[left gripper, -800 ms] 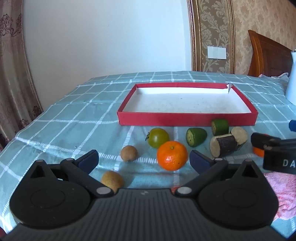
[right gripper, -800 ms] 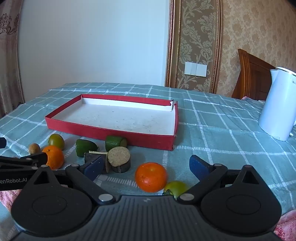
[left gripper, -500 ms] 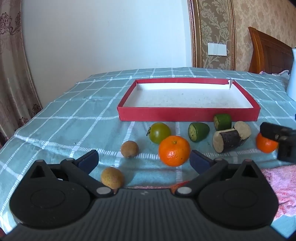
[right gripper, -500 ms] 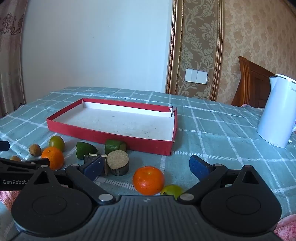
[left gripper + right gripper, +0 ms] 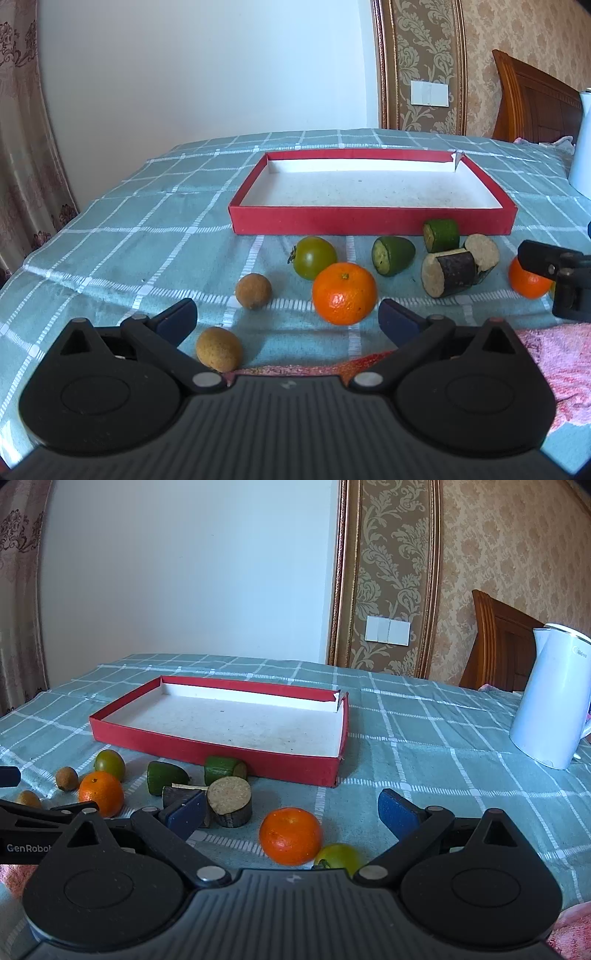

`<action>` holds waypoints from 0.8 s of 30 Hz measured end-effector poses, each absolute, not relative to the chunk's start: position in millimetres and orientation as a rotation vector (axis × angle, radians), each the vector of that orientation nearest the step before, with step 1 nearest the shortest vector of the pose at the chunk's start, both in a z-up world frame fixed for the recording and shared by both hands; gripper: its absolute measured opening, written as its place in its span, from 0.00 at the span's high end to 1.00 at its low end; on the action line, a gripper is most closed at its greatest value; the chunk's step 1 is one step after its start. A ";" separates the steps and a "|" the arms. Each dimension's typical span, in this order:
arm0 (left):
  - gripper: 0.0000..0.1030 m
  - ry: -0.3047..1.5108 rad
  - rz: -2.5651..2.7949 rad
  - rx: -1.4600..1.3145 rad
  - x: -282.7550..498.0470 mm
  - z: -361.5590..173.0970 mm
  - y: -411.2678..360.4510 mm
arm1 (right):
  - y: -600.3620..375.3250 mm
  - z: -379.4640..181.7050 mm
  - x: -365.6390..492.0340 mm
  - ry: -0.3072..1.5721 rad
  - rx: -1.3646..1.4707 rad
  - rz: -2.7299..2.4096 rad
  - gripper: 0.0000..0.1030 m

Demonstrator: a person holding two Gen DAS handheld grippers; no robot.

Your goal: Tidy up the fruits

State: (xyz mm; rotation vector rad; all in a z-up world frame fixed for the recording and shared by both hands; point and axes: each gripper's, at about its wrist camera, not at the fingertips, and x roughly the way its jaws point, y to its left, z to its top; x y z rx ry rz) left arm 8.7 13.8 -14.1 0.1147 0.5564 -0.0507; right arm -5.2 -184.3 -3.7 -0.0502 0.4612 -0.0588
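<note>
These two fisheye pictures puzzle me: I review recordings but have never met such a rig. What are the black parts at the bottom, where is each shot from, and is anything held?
Each picture comes from a camera mounted on a hand-held gripper, looking forward along its two blue-tipped fingers. The black shapes are the gripper's own body. One view shows the left gripper, the other the right gripper. Both stand open and hold nothing.

On the checked tablecloth lies an empty red tray. In front of it lie two oranges, two green tomatoes, two small brown fruits and cut green and dark pieces. A white kettle stands at the right.
</note>
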 end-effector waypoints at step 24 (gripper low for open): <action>0.00 0.544 -0.051 0.151 2.5 -12.4 3.8 | -183.9 -2.8 -7.1 0.463 -0.047 -0.084 0.03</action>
